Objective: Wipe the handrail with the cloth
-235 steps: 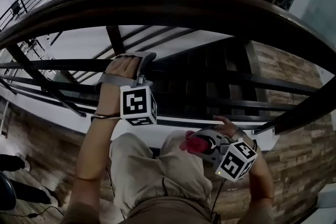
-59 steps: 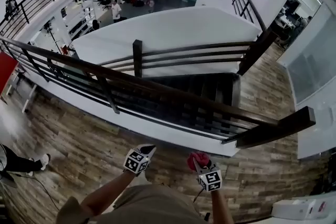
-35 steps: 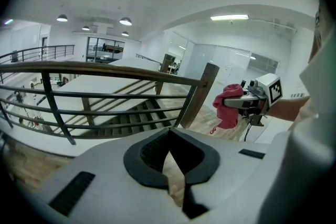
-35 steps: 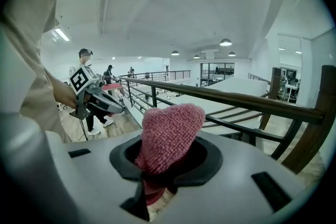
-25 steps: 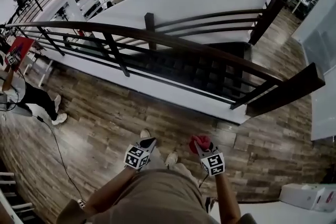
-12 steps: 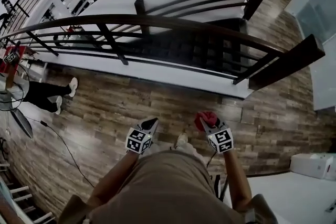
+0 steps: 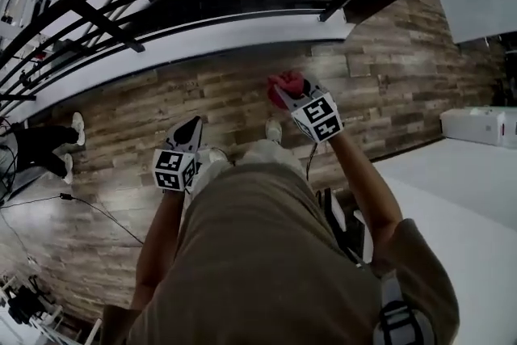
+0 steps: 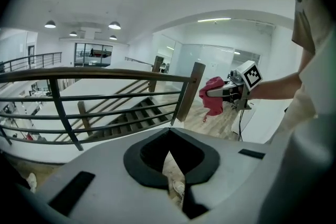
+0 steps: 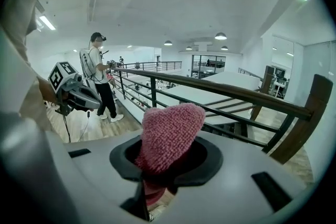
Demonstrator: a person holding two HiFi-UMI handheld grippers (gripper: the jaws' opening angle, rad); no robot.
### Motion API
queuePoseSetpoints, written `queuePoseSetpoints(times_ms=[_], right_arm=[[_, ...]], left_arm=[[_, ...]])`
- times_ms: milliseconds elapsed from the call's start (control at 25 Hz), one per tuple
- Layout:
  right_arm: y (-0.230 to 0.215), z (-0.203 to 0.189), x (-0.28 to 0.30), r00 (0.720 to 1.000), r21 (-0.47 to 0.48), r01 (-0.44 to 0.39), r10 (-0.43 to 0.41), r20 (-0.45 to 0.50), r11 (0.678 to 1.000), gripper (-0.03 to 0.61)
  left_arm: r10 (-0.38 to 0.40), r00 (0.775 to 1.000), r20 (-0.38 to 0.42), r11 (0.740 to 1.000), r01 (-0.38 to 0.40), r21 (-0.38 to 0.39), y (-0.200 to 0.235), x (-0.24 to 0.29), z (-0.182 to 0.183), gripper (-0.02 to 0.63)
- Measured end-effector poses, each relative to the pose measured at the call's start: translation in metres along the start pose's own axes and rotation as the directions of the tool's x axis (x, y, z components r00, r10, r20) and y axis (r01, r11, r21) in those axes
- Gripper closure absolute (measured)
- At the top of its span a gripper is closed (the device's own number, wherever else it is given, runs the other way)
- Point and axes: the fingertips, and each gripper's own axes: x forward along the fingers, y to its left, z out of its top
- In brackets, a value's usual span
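Left tool: jaws closed, nothing held. Right tool: jaws clamped on the red cloth. Over the last second we have drawn back. The handrail now stands well ahead of both tools, with open wooden floor between. We judge the wiping paused or done.

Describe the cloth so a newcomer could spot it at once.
Find the dark handrail above the stairwell, then the wood floor on this side of it. The cloth is the fuzzy pink-red wad clamped in the right gripper, away from the rail. Nothing else near it is red or soft, and the left gripper beside it is shut on nothing.
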Motion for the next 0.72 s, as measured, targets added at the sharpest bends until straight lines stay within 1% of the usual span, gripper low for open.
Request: queuePoseSetpoints(times_ms=[200,400,560,720], right_arm=[[0.036,0.006,0.018,0.999,-0.037,0.006,-0.008,-0.044,0.999,0.479],[0.058,0.011,0.022,0.998,-0.028,0.026,-0.028,-0.052,0.999,0.479],[0.075,0.013,0.033,0.998,-0.021,0.021,-0.022,-0.06,1.0,0.479],[0.073,0.013,0.039,0.997,-0.033,0.022,-0.025,-0.071,0.999,0.479]], left_arm=[[-0.032,0.999,0.01,0.999,0.032,0.012,0.022,-0.017,-0.015,0.598],[-0.067,0.998,0.011,0.997,0.066,0.043,0.022,-0.035,-0.022,0.598],[-0.058,0.998,0.011,0.998,0.058,0.028,0.034,-0.049,-0.031,0.598],[-0.053,0.999,0.013,0.998,0.052,0.035,0.043,-0.047,-0.036,0.598]])
